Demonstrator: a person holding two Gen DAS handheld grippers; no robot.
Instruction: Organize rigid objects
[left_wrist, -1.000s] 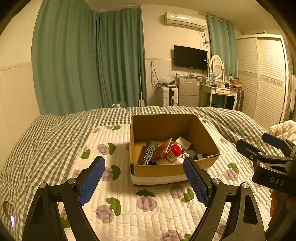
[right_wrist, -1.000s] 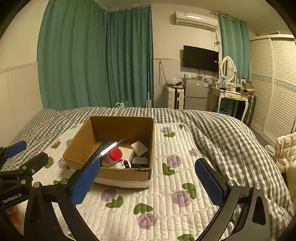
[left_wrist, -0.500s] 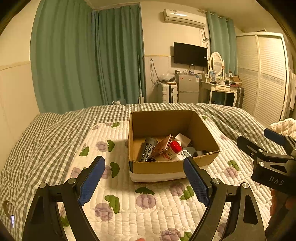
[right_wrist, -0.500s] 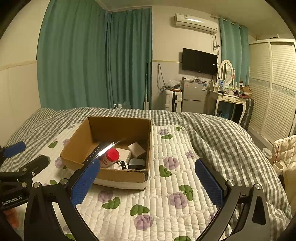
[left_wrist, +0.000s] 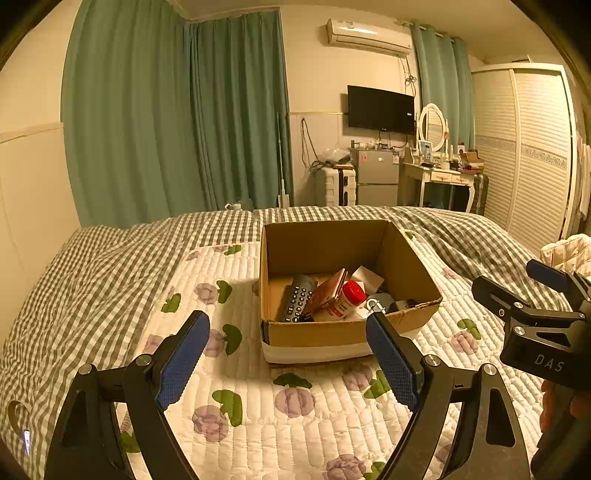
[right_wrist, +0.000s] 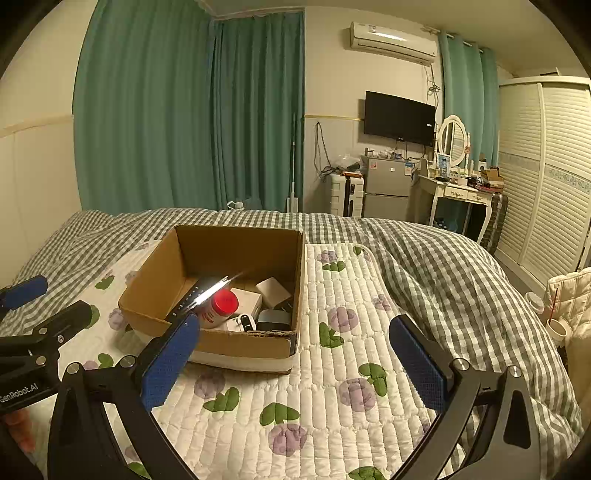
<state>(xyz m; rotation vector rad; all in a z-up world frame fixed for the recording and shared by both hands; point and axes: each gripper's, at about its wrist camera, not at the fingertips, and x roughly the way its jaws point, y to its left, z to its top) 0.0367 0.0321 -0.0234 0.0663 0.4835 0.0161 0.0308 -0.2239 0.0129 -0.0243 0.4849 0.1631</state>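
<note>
Hovering released above the bed (left_wrist: 295, 417), left gripper (left_wrist: 288, 363) and right gripper (right_wrist: 295, 363) are facing the cardboard box (left_wrist: 332, 332); reaching for its contents likely comes next.

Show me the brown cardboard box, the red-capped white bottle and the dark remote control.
brown cardboard box (left_wrist: 314, 332), left wrist view, front wall
red-capped white bottle (left_wrist: 354, 290), left wrist view, cap
dark remote control (left_wrist: 298, 300), left wrist view, keypad

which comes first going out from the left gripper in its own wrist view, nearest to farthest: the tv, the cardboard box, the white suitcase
1. cardboard box, on the bed just ahead of the open left gripper.
2. white suitcase, on the floor beyond the bed's far end.
3. tv, up on the back wall.
</note>
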